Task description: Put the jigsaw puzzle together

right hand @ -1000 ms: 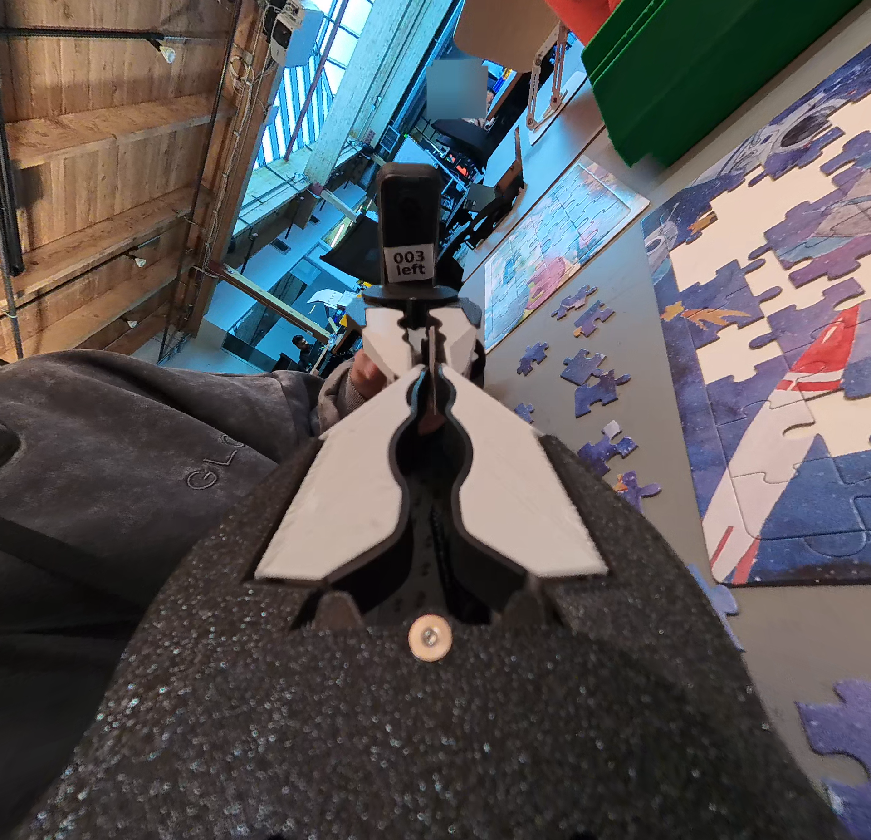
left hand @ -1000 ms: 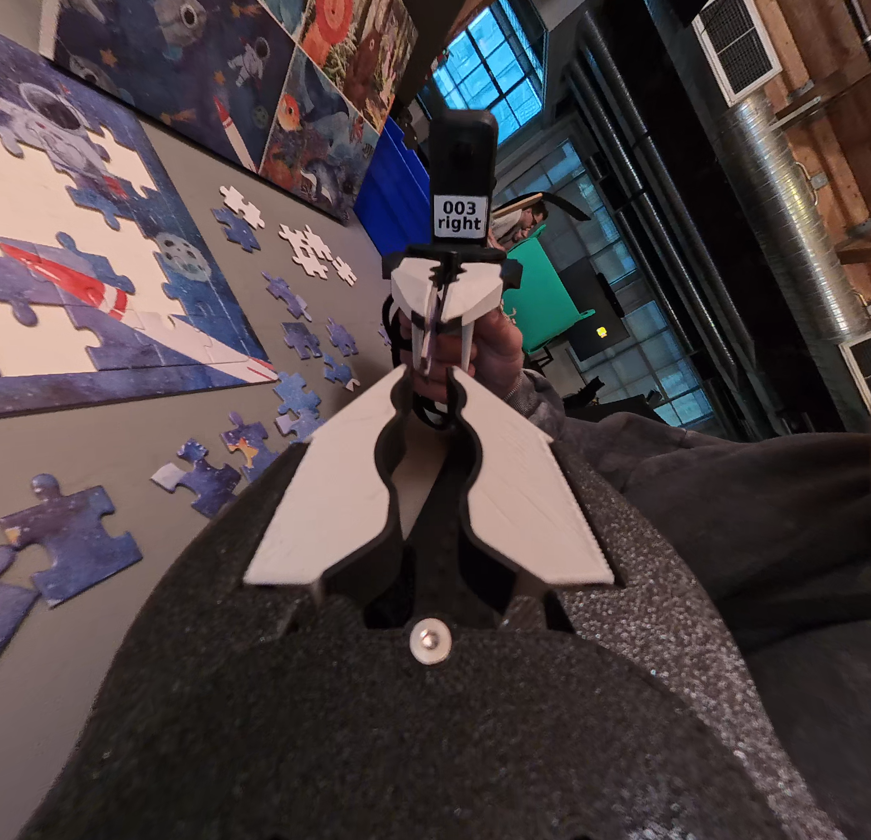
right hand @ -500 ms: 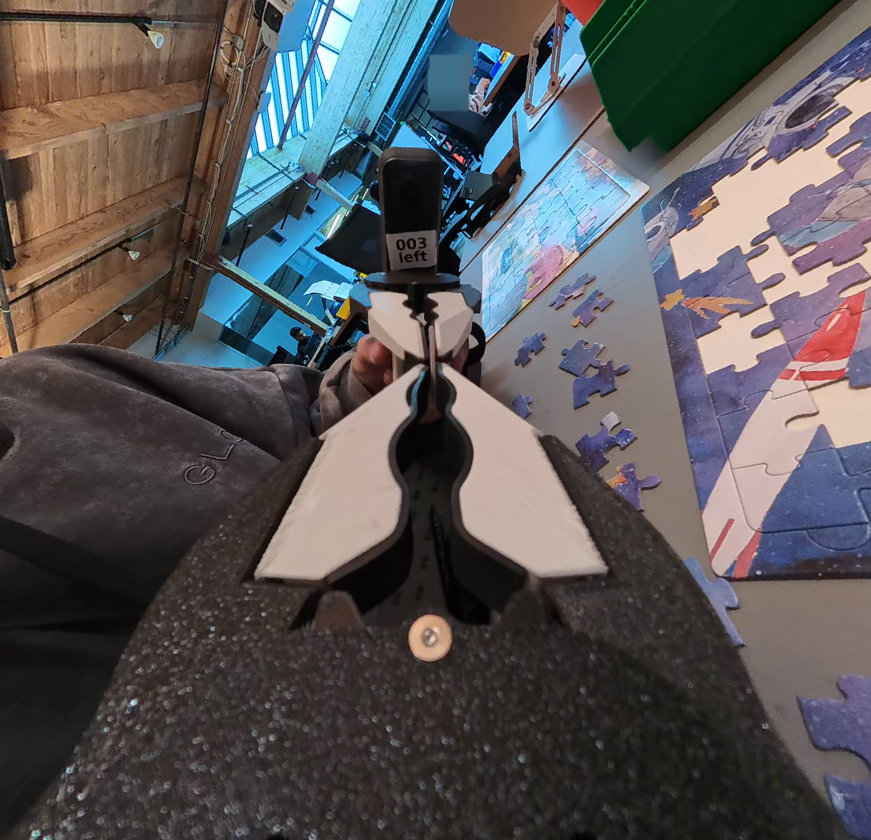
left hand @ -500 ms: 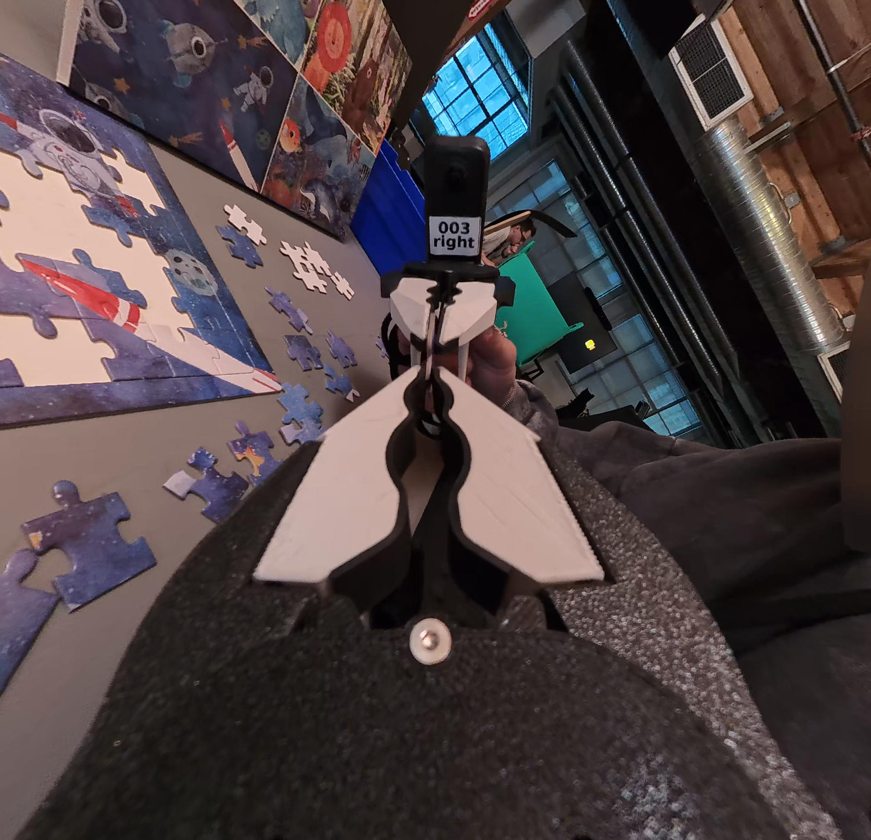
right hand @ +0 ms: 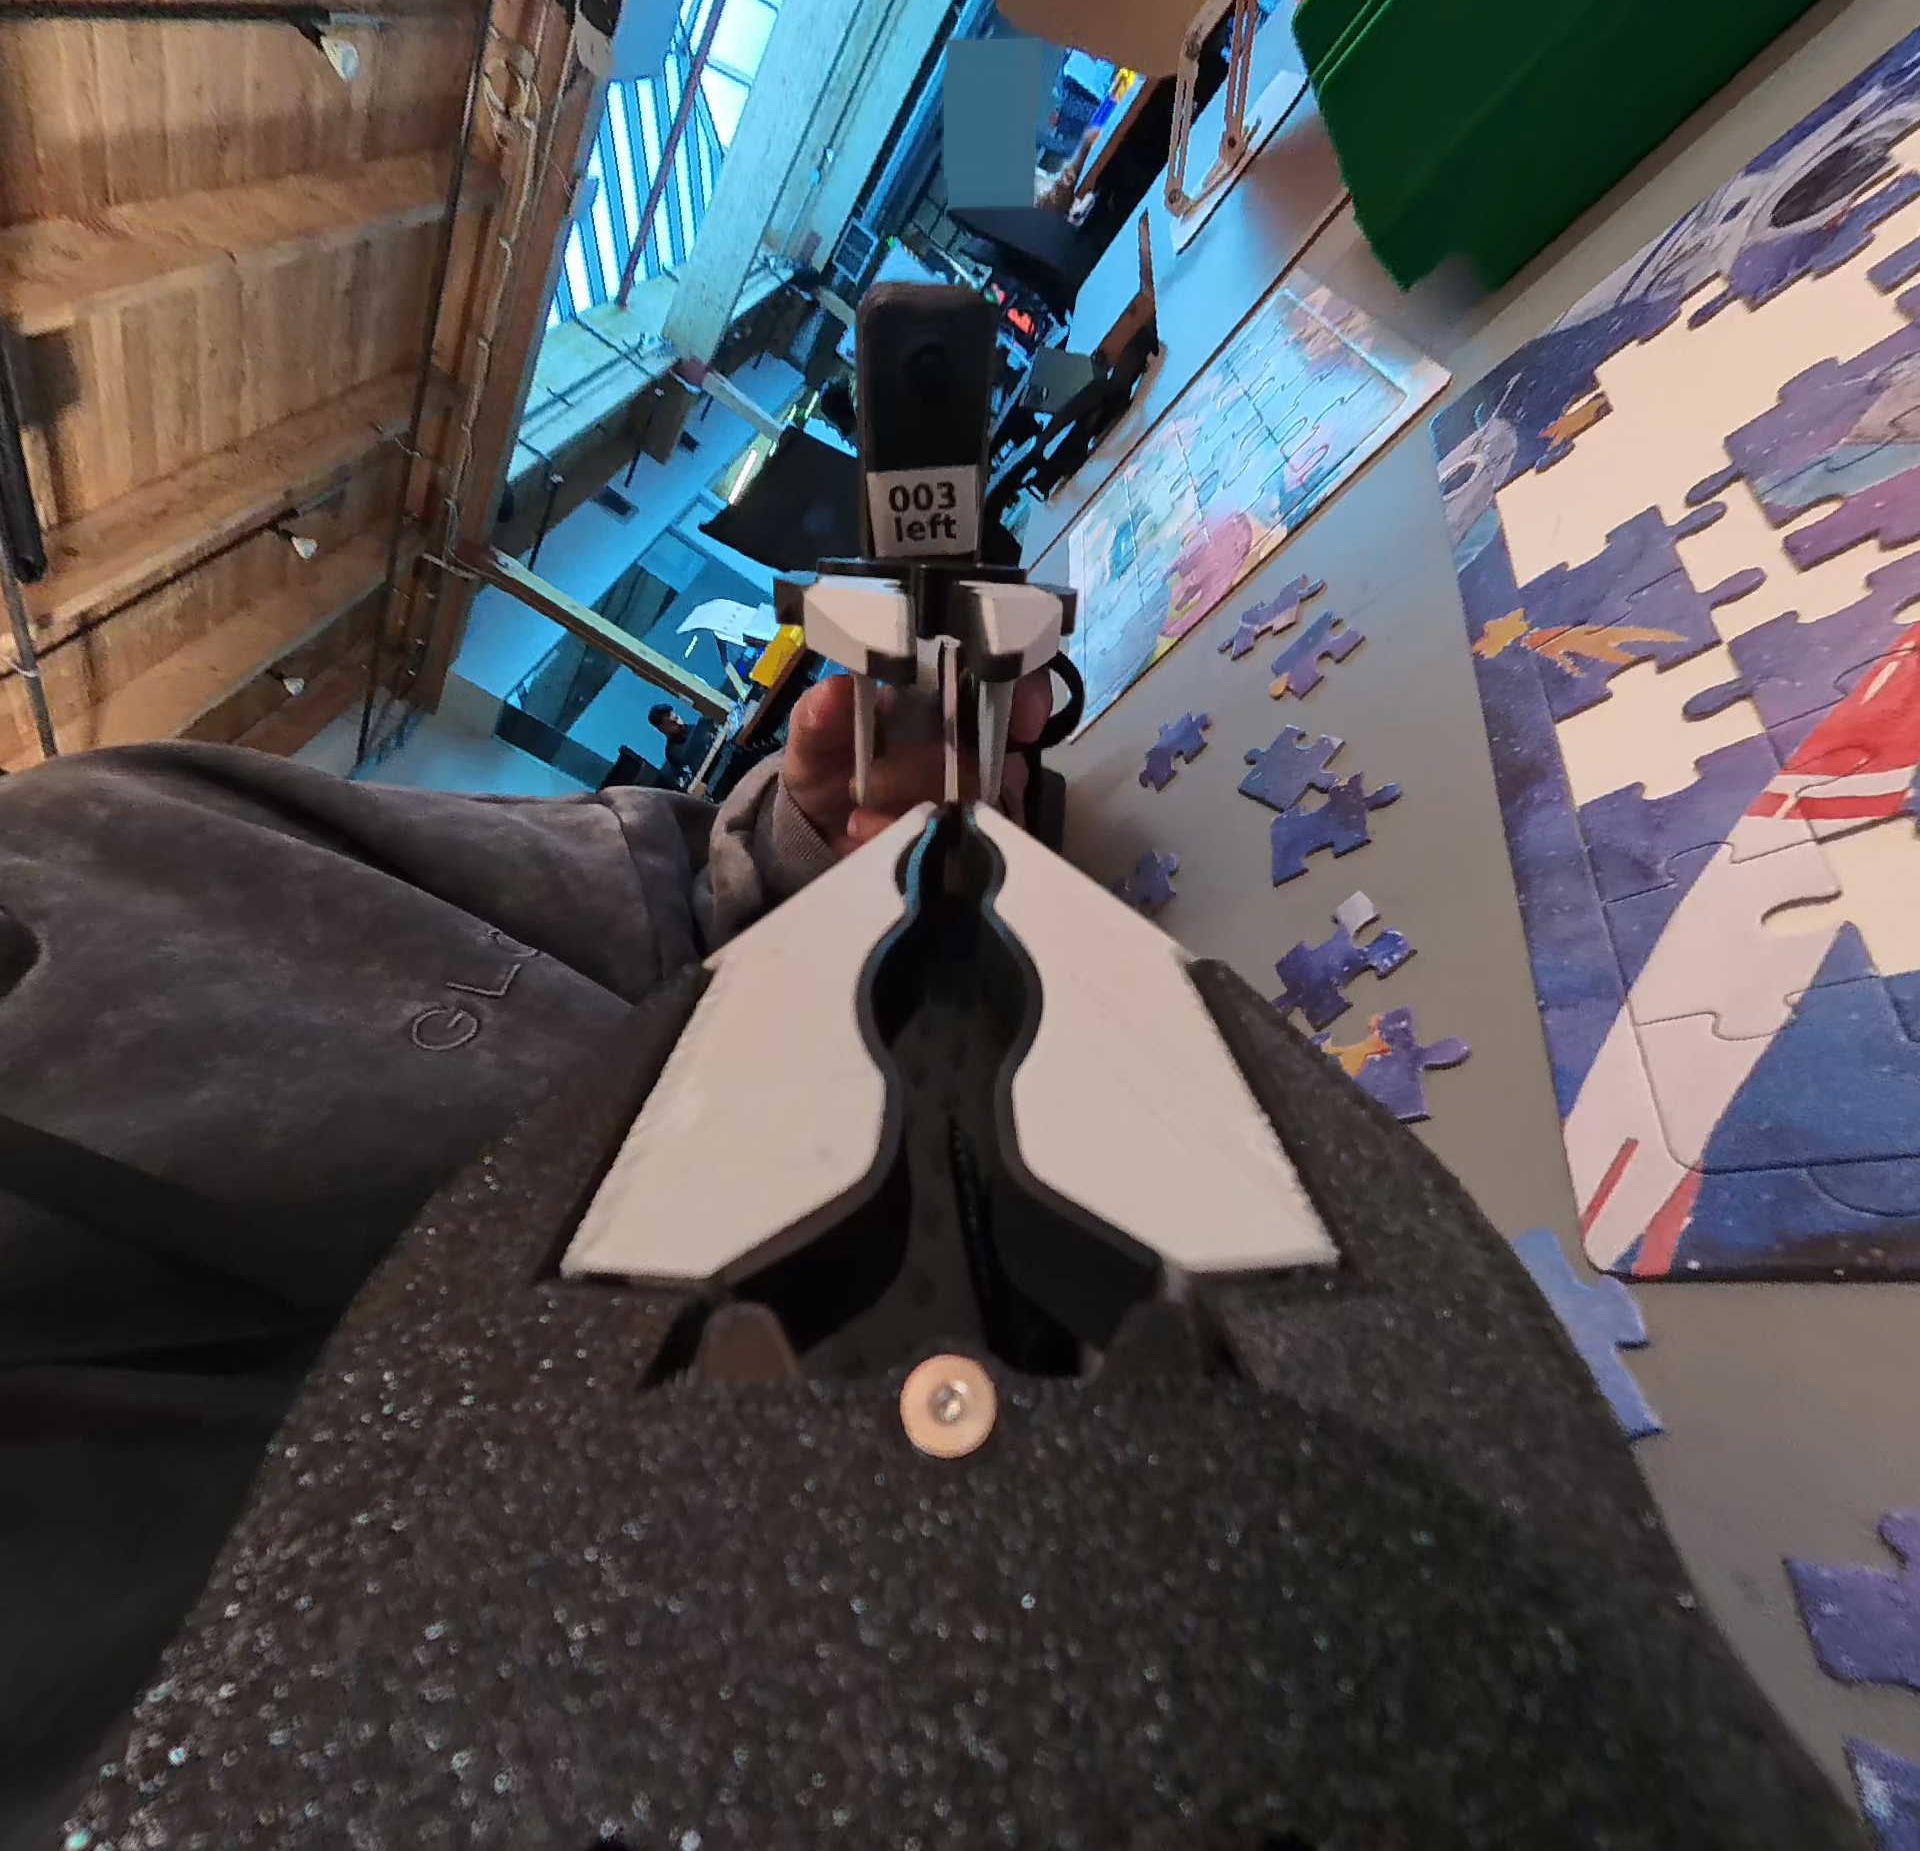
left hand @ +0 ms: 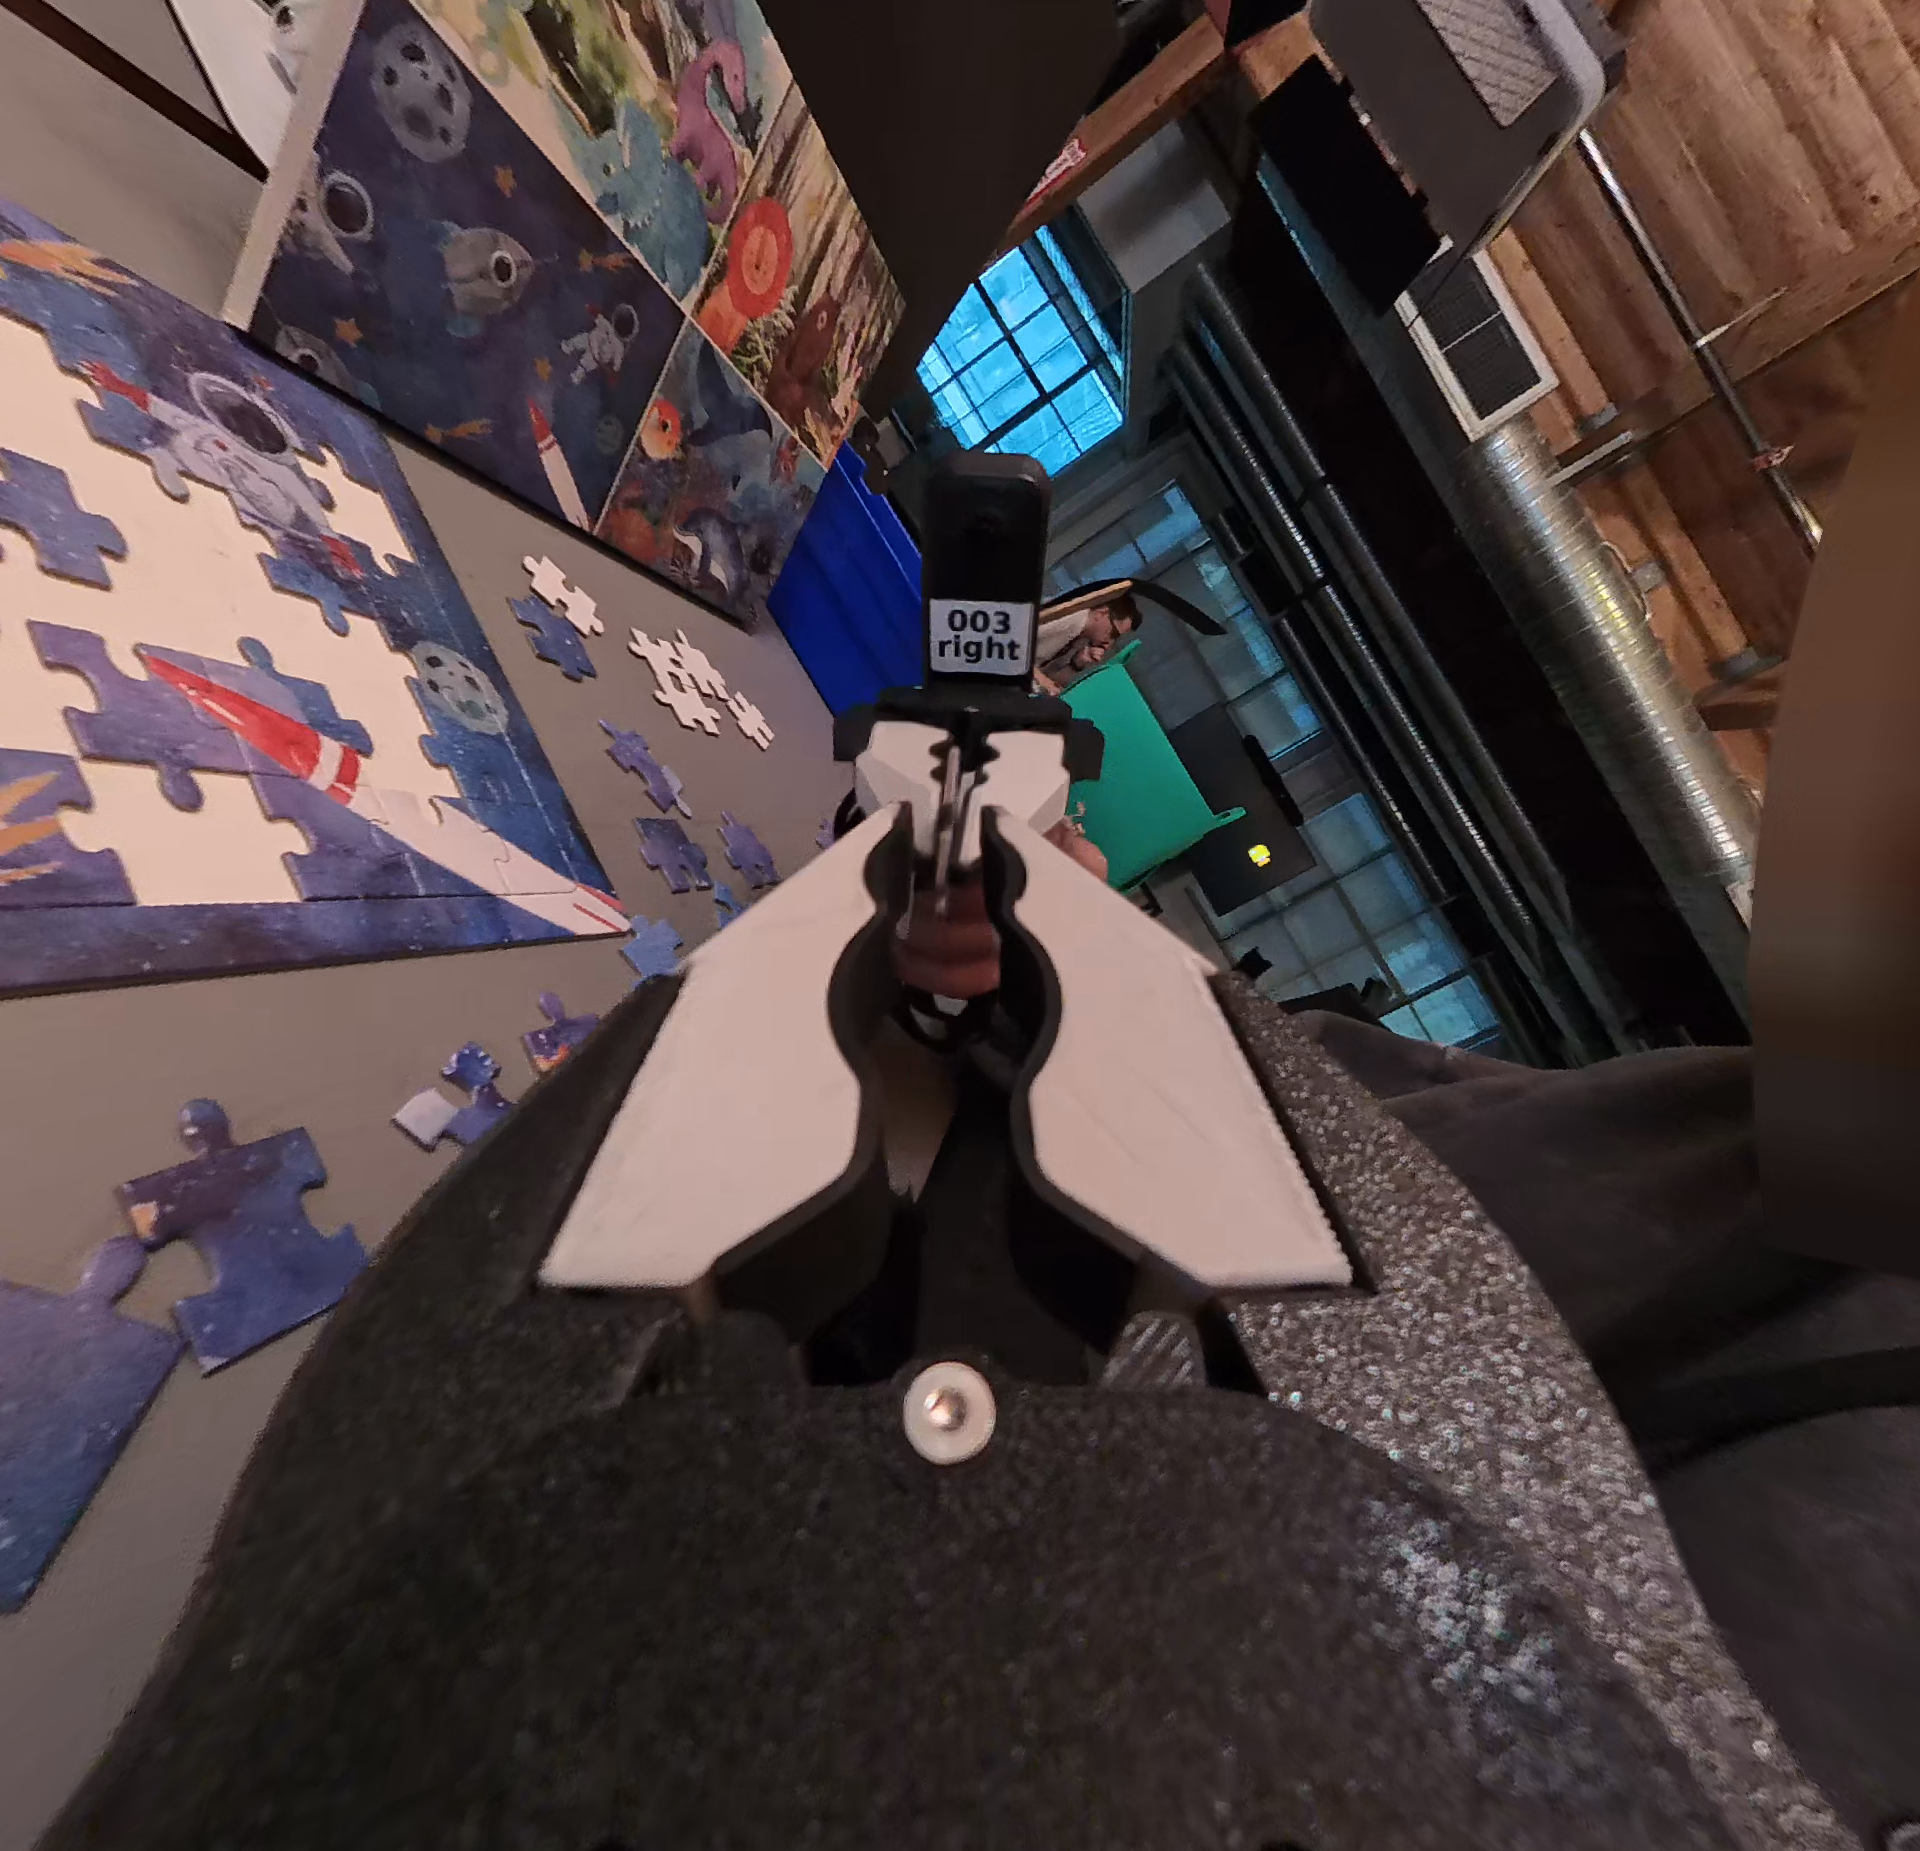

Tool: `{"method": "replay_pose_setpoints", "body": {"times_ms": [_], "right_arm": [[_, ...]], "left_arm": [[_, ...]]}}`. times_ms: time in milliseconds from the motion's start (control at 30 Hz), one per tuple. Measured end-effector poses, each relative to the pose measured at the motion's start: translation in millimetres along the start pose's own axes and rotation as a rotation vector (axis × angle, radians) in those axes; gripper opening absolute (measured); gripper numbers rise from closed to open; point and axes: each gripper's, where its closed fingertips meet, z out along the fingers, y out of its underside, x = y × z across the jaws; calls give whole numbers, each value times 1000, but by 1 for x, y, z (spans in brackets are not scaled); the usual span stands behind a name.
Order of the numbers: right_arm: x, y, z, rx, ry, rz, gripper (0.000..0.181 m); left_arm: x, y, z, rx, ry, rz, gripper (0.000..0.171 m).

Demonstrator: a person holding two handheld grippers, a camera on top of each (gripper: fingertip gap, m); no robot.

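Above the grey table (left hand: 260, 1053), the two tools are held tip to tip, pointed at each other and well clear of the surface. The left gripper (left hand: 943, 827) is now seen with its jaws parted to a narrow gap, where half a second ago they were closed together; the change is confirmed in the right wrist view, where its two white finger blocks are spread apart. The right gripper (right hand: 945, 812) is kept pressed closed, tip against tip, with nothing between the fingers. No piece is carried by either tool.

The jigsaw puzzle (left hand: 312, 762), a space scene with a rocket and an astronaut, is laid flat on the table beside the tools and is only partly filled: several white gaps are left in its middle. The loose pieces (right hand: 1320, 793) are scattered on the table just beside its edge, some face down.

The parting of the left jaws is judged to be a readying move only; a piece has not yet been approached, so the assembly work is taken to be still ahead.
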Motion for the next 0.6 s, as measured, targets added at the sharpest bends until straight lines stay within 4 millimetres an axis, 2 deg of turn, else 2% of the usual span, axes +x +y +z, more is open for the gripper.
{"method": "replay_pose_setpoints", "body": {"times_ms": [200,267,600], "right_arm": [[-5,0,1,4,-35,13,2],[-6,2,3,-7,-48,16,2],[0,13,9,-58,-21,12,2]], "left_arm": [[11,18,9,-55,67,26,10],[7,19,10,-50,45,49,1],[1,20,11,-55,76,13,0]]}}
